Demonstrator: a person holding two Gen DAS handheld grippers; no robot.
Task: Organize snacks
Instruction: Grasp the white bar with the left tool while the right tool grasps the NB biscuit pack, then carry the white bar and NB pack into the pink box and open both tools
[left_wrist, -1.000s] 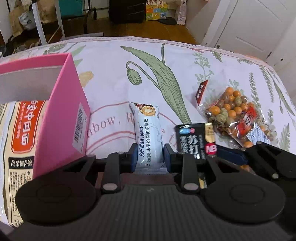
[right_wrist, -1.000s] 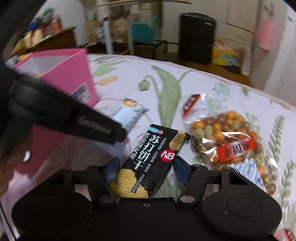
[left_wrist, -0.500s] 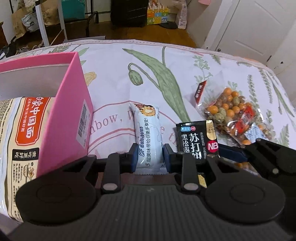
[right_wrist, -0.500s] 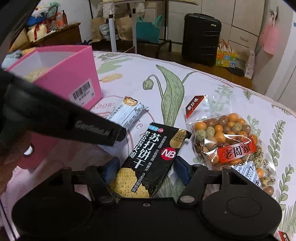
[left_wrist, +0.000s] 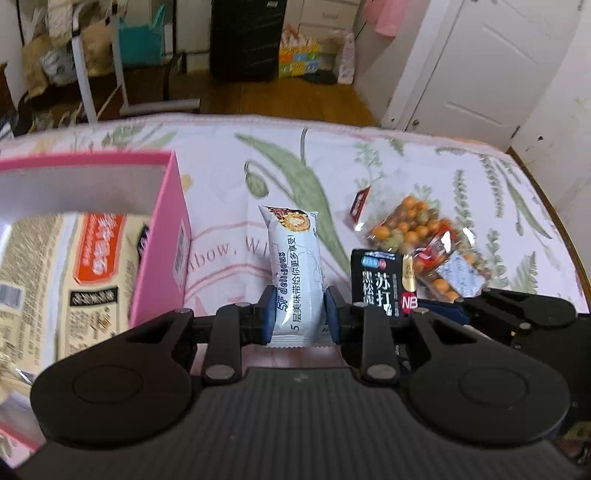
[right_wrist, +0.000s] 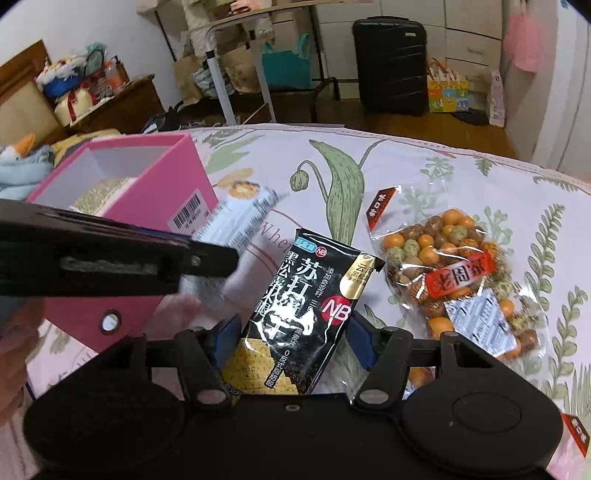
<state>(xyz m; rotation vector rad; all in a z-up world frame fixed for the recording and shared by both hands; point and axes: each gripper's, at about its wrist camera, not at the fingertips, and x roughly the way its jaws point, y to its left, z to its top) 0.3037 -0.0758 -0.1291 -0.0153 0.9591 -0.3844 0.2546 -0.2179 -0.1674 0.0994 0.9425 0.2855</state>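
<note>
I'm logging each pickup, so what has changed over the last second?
Both packets have come up off the cloth: the left gripper lifts the white wafer bar, the right gripper the black cracker packet. Both grips, the pink box and the bag of coated nuts stayed as they were.

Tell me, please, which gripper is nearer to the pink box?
Left. The left gripper, shut on the white snack bar, sits right beside the pink box; the right gripper holds the black cracker packet farther away.

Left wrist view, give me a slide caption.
Left gripper clamps a white snack bar beside the pink box on a floral cloth.
</note>
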